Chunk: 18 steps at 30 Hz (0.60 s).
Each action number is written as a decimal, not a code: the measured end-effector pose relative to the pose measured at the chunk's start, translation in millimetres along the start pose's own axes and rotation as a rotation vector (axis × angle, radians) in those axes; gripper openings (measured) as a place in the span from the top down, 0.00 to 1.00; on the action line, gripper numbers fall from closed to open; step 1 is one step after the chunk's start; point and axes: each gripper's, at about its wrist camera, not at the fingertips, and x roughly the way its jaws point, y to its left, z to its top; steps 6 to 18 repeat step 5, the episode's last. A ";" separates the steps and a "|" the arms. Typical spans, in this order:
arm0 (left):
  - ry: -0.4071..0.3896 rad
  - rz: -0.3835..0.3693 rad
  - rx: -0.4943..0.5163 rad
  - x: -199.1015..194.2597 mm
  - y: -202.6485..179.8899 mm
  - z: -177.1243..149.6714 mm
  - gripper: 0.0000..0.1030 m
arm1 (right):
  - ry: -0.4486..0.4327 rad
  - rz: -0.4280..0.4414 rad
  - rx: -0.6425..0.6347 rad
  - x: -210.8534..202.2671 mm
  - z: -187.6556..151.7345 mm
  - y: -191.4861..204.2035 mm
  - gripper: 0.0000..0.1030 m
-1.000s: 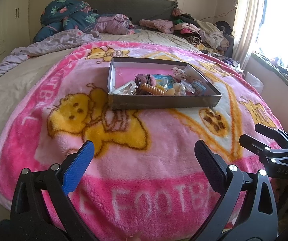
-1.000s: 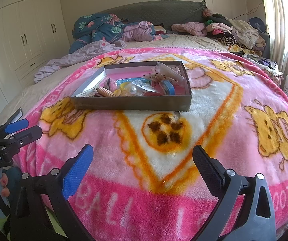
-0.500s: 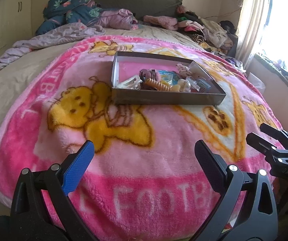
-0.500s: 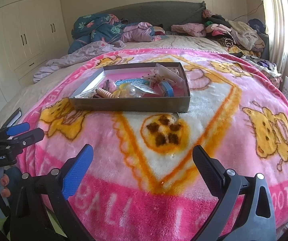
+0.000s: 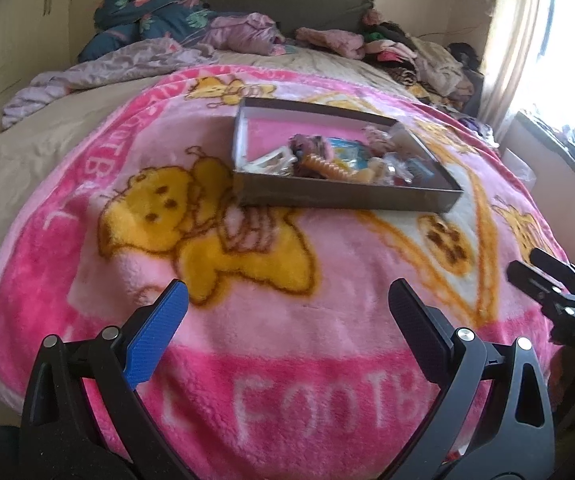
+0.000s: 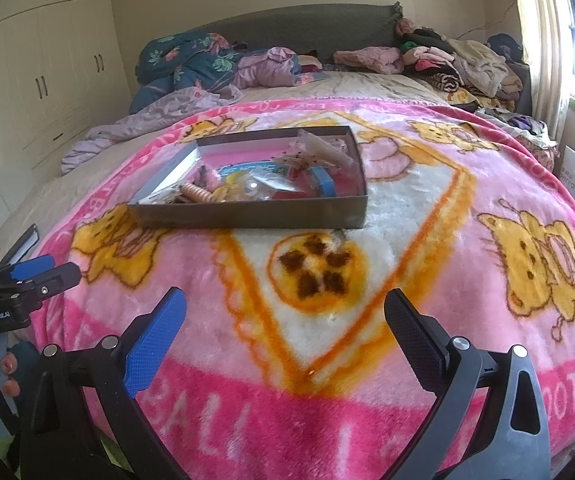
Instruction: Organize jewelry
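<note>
Both grippers low, level, jaws spread, empty

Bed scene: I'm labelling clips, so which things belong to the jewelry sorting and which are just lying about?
For the job:
tray
trinkets inside it
left gripper
right gripper

Lying about:
pink blanket
clothes pile
blue quilt
wardrobe

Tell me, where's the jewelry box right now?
The jewelry box sits mid-bed on the pink blanket, ahead of both open grippers, just beyond the paw-print circle.
</note>
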 end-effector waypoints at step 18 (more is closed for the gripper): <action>0.032 0.031 -0.090 18.0 35.2 10.4 0.11 | -0.007 -0.076 0.031 17.5 12.9 -33.9 0.06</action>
